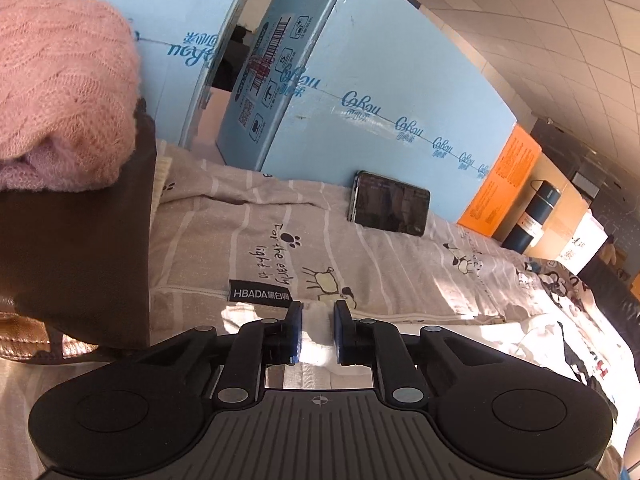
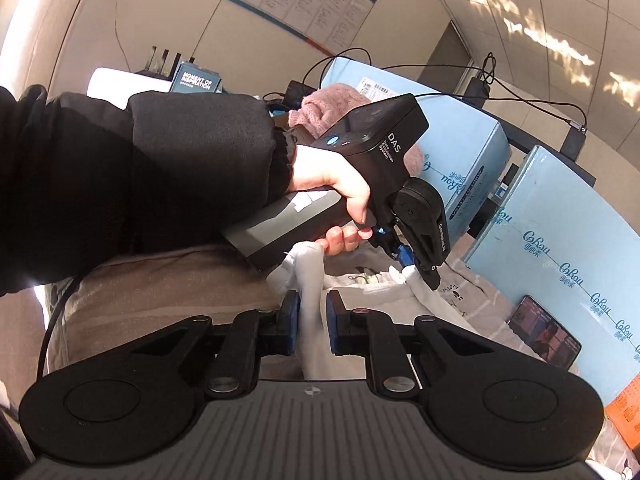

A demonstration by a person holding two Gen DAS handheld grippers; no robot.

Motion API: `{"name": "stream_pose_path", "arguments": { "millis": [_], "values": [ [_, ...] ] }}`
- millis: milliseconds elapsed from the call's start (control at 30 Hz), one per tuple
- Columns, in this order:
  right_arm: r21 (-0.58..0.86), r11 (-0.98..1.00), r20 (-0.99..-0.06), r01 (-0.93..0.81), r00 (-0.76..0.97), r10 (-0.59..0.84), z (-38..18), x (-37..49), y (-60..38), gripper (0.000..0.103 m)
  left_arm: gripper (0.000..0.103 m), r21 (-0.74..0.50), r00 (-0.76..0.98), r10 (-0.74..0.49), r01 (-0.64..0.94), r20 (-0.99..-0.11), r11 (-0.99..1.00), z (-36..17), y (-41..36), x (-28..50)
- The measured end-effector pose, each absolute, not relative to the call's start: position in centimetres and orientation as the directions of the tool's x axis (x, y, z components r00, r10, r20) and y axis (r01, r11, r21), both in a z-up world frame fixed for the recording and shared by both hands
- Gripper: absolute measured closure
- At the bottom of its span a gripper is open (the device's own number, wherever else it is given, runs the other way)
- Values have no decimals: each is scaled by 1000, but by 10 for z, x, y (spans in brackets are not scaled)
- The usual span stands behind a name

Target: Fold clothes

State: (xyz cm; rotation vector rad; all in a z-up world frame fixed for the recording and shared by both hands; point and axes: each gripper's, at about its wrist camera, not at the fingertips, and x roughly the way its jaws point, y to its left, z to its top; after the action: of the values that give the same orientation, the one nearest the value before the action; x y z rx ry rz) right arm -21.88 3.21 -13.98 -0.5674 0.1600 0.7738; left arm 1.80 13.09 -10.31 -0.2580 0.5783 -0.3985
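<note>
Your right gripper (image 2: 312, 326), nearest the lens, has its blue-padded jaws set narrowly around a raised fold of the white cotton garment (image 2: 430, 300), which lies rumpled on the grey striped cartoon-print bedsheet (image 1: 360, 256). Your left gripper (image 1: 316, 330) likewise pinches white cloth between narrow jaws, and from the right wrist view it grips beyond and right of yours. Both hold one edge, its long axis running between them; the dark smartphone (image 1: 390, 208) lies well apart.

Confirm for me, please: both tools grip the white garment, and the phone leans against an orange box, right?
Not quite: the phone leans against the light blue box, as the left wrist view shows. Both the left tool and right tool do grip the white garment.
</note>
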Motion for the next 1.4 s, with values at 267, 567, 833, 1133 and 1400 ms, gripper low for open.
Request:
{"name": "stream_pose_path", "arguments": {
  "millis": [267,567,833,1133,1400],
  "values": [
    [-340,737,-52,-584,794,605,-103,-233,-22,98,91,-138,840,-347,319,-417,938,-27,64,5],
    [-383,591,-157,-710,680,716,-117,-249,-54,40,90,-16,837,-113,124,-536,992,-53,67,23],
    [-234,653,-258,-720,694,672,-88,-185,-80,30,35,-196,848,-96,-9,-521,981,-81,134,0],
    [94,589,-351,-803,527,774,-54,-27,-105,30,36,-503,859,-236,-29,-454,864,-129,169,-147],
    [215,449,-589,-867,252,768,-106,72,-24,52,59,-610,870,-256,-63,-421,790,-153,157,-180]
  ]
}}
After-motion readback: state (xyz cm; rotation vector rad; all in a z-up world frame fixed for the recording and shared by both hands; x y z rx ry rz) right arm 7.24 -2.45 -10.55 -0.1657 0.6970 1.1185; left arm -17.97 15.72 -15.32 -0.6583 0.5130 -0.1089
